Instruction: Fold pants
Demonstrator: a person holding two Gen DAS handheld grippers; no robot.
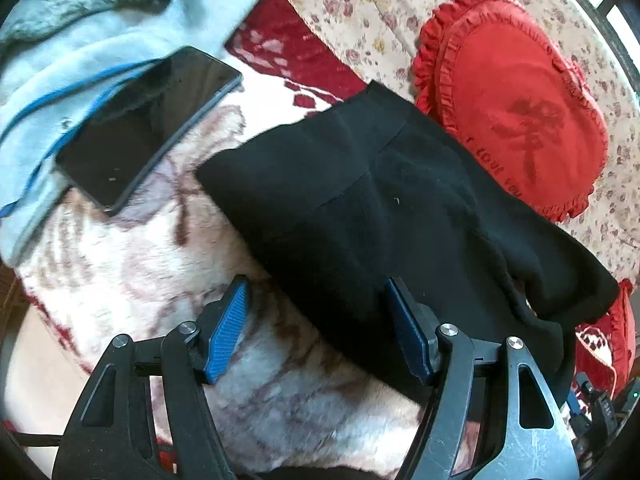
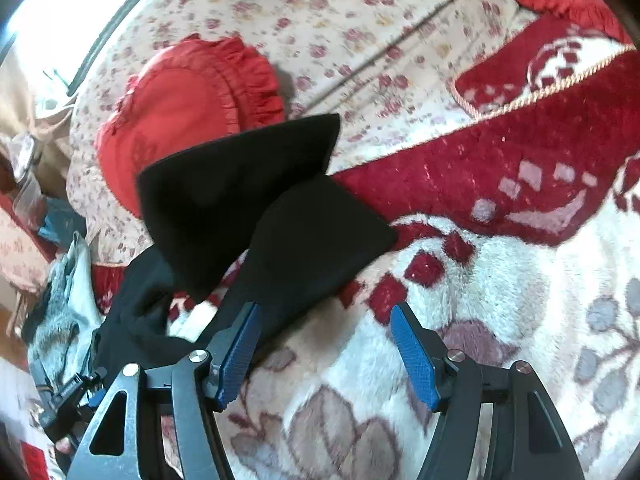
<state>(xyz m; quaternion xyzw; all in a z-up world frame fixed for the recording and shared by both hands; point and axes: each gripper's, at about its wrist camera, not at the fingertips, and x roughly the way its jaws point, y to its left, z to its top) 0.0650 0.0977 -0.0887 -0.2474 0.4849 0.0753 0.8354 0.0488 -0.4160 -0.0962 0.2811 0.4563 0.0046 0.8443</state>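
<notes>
Black pants (image 1: 380, 208) lie on a white and red plush blanket (image 1: 132, 264), waistband end toward a red heart cushion. My left gripper (image 1: 316, 292) is open, its jaws wide apart over the near edge of the pants, holding nothing. In the right wrist view the two leg ends of the pants (image 2: 256, 204) spread apart in a V over the blanket (image 2: 500, 288). My right gripper (image 2: 324, 312) is open and empty just in front of the nearer leg end, whose cloth lies by the left blue fingertip (image 2: 240, 344).
A dark phone (image 1: 148, 124) lies on a light blue fleece (image 1: 80, 52) at the left. A red heart cushion (image 1: 516, 100) rests on a floral sheet (image 2: 340, 20) behind the pants. A red patterned cushion (image 2: 560, 64) sits at the right. Clutter lies at the left edge (image 2: 60, 300).
</notes>
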